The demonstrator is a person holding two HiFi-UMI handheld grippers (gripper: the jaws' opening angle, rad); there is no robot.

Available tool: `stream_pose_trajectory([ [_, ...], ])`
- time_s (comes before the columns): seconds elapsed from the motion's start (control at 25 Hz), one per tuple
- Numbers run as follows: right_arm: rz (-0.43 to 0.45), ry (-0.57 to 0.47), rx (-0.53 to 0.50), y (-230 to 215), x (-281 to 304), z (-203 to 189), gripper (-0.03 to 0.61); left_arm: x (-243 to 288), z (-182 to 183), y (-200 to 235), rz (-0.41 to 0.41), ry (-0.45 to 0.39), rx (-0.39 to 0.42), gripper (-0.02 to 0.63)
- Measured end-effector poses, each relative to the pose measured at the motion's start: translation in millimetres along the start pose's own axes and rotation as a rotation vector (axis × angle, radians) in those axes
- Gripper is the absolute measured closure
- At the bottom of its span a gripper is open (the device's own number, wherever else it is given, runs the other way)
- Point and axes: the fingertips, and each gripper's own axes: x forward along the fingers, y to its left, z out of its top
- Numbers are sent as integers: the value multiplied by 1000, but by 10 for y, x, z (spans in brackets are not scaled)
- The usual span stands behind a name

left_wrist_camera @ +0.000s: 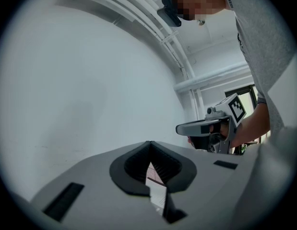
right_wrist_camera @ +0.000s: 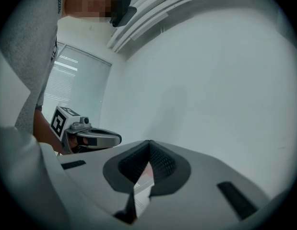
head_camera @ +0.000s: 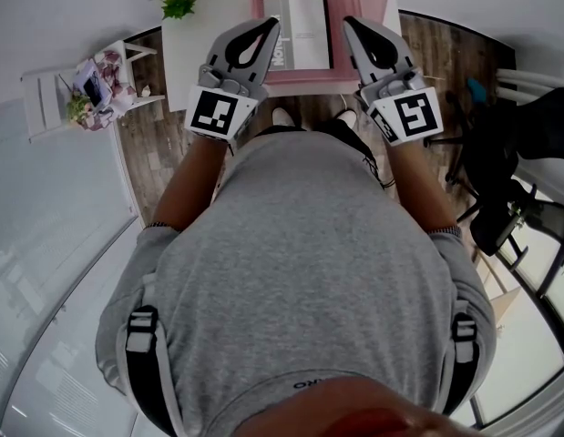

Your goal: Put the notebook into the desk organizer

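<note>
Both claws shut and empty, notebook flat ahead
Left claw (head_camera: pixel 271 25) and right claw (head_camera: pixel 350 24) hover level, jaws together on nothing, before the notebook (head_camera: pixel 304 25), lying flat inside a pink-rimmed tray (head_camera: pixel 304 81) on the counter (head_camera: pixel 186 57) – organizer or not, I can't tell. Looks thin, light, fairly stiff, smooth: I'd pinch a free edge near the spine so it won't droop

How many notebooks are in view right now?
1: a grey-and-white notebook lying on the pink tray ahead. Others could be hidden outside the views.
</note>
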Motion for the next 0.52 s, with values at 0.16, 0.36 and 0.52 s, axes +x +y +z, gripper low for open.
stream_pose_trajectory([
  [0.16,8,28,-12,-5,-3,-80,572,-13,-5,30,4,0,0,595],
  [0.36,-1,3,0,-2,21,-7,572,-9,-1,20,5,1,2,595],
  [0.52,15,60,-24,-25,-32,-175,572,-13,4,18,6,0,2,595],
])
